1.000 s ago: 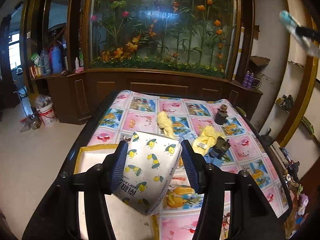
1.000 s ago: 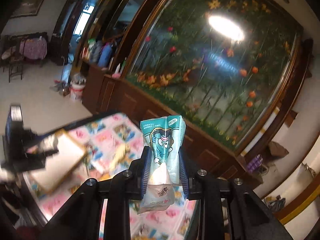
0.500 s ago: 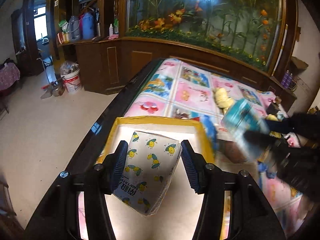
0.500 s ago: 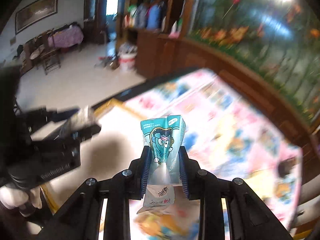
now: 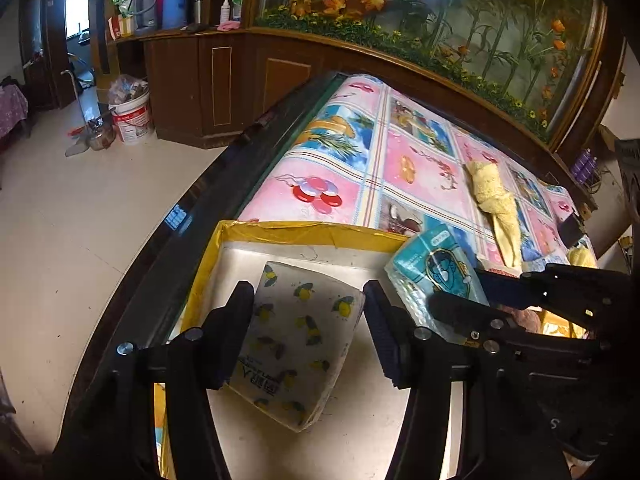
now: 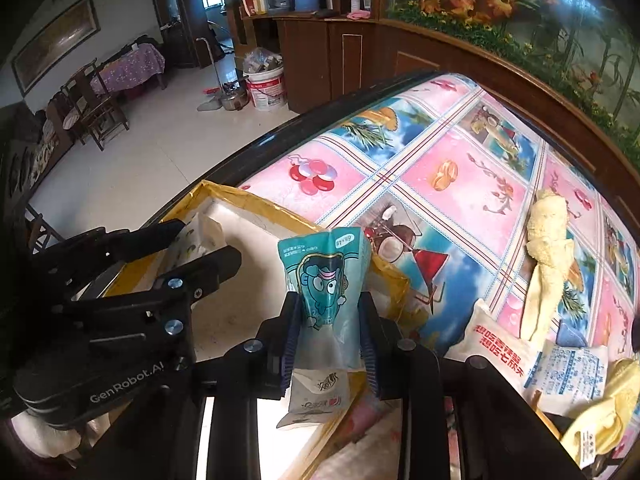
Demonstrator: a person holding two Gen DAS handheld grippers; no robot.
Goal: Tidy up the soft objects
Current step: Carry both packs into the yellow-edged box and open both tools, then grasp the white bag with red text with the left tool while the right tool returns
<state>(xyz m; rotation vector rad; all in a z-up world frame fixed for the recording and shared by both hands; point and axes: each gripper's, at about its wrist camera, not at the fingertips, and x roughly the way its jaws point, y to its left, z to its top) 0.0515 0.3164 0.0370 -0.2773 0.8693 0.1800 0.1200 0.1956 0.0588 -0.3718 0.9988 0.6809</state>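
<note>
My left gripper (image 5: 308,298) is shut on a white tissue pack with lemon prints (image 5: 300,336), held low over the white floor of a box with a yellow taped rim (image 5: 304,229). My right gripper (image 6: 329,304) is shut on a teal tissue pack with a cartoon face (image 6: 324,276), upright above the box's right rim (image 6: 384,272). In the left wrist view the teal pack (image 5: 432,268) hangs just right of the lemon pack. In the right wrist view the left gripper (image 6: 200,242) and lemon pack (image 6: 196,236) sit at the left.
A yellow towel (image 6: 548,232) lies on the cartoon tablecloth (image 6: 440,148). A white pouch with red letters (image 6: 496,340), a blue-printed pack (image 6: 568,368) and a yellow cloth (image 6: 600,412) lie near right. The dark table edge (image 5: 240,168) drops to the floor; a bucket (image 5: 132,116) stands by the wooden cabinet.
Both grippers swung left from above the table to over the box, still holding their packs. The right gripper came in close beside the left one.
</note>
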